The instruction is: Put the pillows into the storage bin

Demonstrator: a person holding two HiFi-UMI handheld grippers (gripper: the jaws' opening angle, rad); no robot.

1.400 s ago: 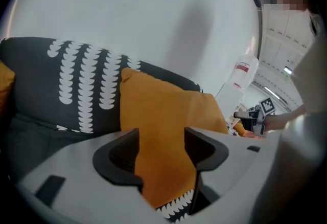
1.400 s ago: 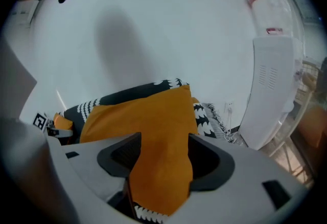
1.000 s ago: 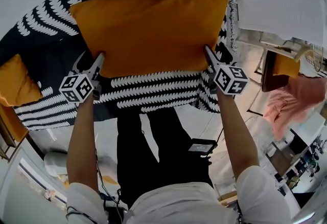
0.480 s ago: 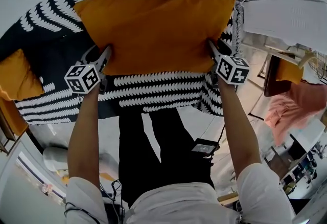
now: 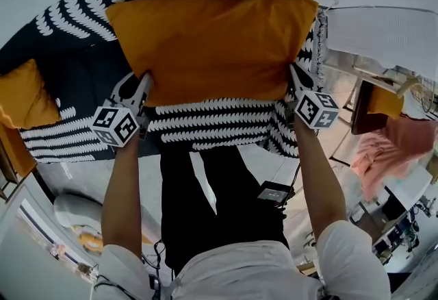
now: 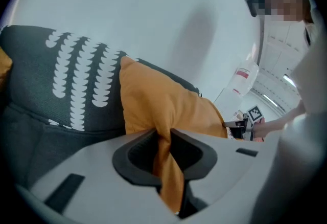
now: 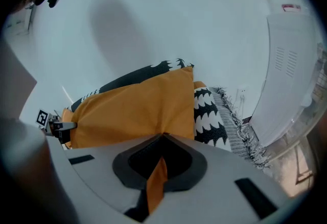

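Two grippers, just closing, pinch one orange pillow.

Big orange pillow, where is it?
The pillow is top centre in the head view, on the patterned throw. The left gripper and right gripper have just closed their fingers on its near corners.

We are seeing the left gripper, jaws just closing, pinching the orange pillow by its corner beside a black-and-white cover.

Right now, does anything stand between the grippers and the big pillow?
Nothing does. The left gripper and the right gripper have just closed on the pillow, at its two near corners, with orange fabric pinched between the jaws of each.
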